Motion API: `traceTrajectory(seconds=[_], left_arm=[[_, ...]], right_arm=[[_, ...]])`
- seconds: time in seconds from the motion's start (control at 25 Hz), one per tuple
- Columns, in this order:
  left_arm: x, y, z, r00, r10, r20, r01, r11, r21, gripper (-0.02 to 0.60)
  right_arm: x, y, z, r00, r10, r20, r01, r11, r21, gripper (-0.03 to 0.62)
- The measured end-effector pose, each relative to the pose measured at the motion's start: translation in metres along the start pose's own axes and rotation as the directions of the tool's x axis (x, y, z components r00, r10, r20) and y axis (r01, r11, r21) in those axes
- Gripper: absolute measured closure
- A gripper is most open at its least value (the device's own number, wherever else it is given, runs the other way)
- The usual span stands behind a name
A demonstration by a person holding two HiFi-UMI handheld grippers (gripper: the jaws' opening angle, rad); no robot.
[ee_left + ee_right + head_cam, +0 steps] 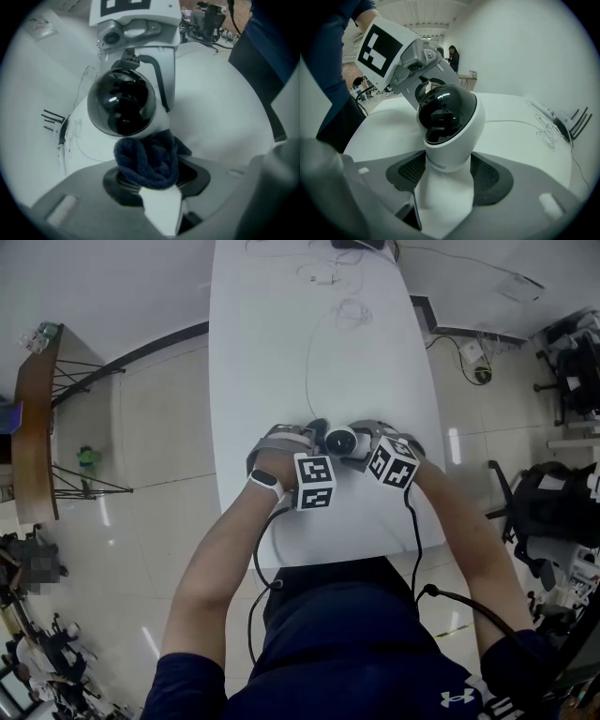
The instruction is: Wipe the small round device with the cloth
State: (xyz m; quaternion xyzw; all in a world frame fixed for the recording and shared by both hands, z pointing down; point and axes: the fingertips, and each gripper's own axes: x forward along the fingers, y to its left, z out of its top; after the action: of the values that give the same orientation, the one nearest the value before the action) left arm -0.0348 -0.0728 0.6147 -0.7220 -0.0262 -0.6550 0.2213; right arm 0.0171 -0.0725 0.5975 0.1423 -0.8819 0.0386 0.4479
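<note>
The small round device (339, 440), a white body with a glossy black dome, stands near the front of the white table (281, 352) between both grippers. My right gripper (447, 174) is shut on the device (449, 123), its dark pads against the white lower body. My left gripper (147, 177) is shut on a bunched dark blue cloth (146, 160). The cloth touches the device (123, 104) just under its dome. In the head view the left gripper (317, 433) comes in from the left and the right gripper (362, 444) from the right.
Thin white cables (343, 311) and a small white adapter (324, 278) lie at the table's far end. A wooden shelf (33, 427) stands on the floor at left, a black chair (553, 507) at right. The near table edge is close to my wrists.
</note>
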Motion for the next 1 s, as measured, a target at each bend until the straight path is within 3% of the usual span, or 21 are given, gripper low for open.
traceTrajectory(seconds=[0.2, 0.32, 0.4, 0.52, 0.6, 0.8, 1.0], left_arm=[[0.007, -0.001, -0.001, 0.996, 0.006, -0.087, -0.003, 0.999, 0.036, 0.425], [0.007, -0.002, -0.001, 0.996, 0.024, -0.087, -0.024, 1.000, 0.005, 0.425], [0.005, -0.002, -0.003, 0.997, 0.041, -0.065, -0.044, 0.998, -0.049, 0.425], [0.006, 0.000, -0.018, 0.998, 0.059, -0.023, -0.062, 0.987, -0.147, 0.425], [0.009, 0.000, -0.033, 0.998, 0.068, -0.019, -0.070, 0.983, -0.172, 0.425], [0.005, -0.002, -0.036, 0.996, 0.082, -0.020, -0.084, 0.975, -0.207, 0.423], [-0.002, -0.004, -0.025, 0.993, 0.114, -0.002, -0.112, 0.969, -0.222, 0.423]], right_arm=[[0.003, 0.000, -0.005, 0.999, -0.037, -0.034, 0.039, 0.997, 0.064, 0.287], [0.005, 0.000, -0.010, 0.995, -0.087, -0.051, 0.092, 0.991, 0.098, 0.278], [0.000, -0.004, -0.012, 0.988, -0.144, -0.054, 0.151, 0.978, 0.144, 0.230], [-0.009, -0.015, -0.010, 0.973, -0.227, -0.032, 0.227, 0.936, 0.269, 0.223], [-0.010, -0.020, -0.008, 0.961, -0.278, -0.004, 0.260, 0.892, 0.370, 0.224], [-0.026, -0.014, -0.010, 0.936, -0.347, 0.067, 0.245, 0.773, 0.586, 0.241], [-0.036, 0.000, -0.021, 0.927, -0.369, 0.065, 0.252, 0.742, 0.621, 0.246]])
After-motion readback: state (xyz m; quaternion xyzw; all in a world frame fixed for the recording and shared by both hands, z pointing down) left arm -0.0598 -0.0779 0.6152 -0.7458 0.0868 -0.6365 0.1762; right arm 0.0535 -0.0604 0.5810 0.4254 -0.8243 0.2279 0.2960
